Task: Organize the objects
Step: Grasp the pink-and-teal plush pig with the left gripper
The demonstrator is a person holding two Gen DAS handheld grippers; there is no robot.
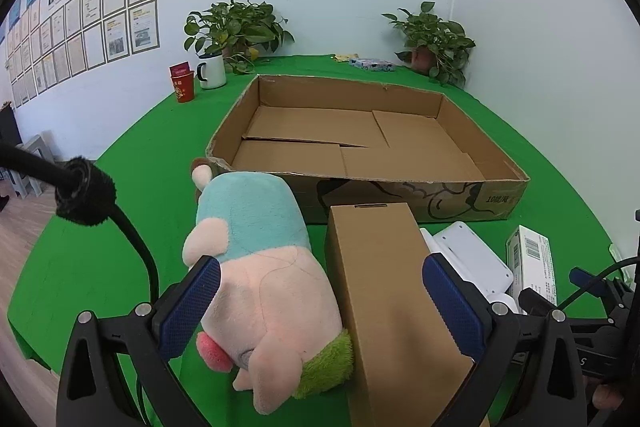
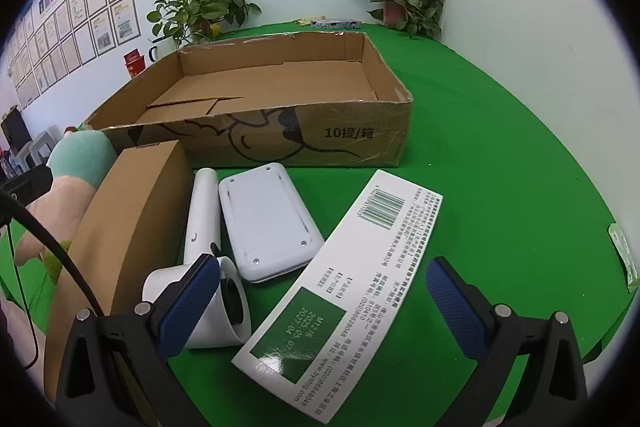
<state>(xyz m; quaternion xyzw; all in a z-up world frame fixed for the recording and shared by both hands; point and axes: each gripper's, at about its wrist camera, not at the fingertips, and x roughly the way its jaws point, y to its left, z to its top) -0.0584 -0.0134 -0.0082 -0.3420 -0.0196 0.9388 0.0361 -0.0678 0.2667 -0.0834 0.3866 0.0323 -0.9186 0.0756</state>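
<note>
Green-covered bench (image 1: 120, 227). Large shallow cardboard tray (image 1: 500, 195) sits mid-bench with nothing in it, only loose floor flaps.

Left claw (image 1: 320, 303): released, jaws spread wide, tilted downward. Plush toy (image 1: 272, 287) (pink body, teal top, green tuft at the near end) lies between the blue pads, along with the near part of a plain brown carton (image 1: 384, 287). The left pad lies against the toy's side in this view; contact cannot be confirmed. Toy and carton lie side by side, touching, just in front of the tray's near wall.

Right claw (image 2: 320, 307): released, jaws wide, angled down over a flat white-and-green printed box (image 2: 344, 291) lying label-up. Left of it, a white flat device (image 2: 268, 223) and a white handled appliance (image 2: 204, 247), both just before the tray's printed front wall.

Far edge: two potted plants (image 1: 236, 27), white mug (image 1: 212, 71), red cup (image 1: 183, 87).
</note>
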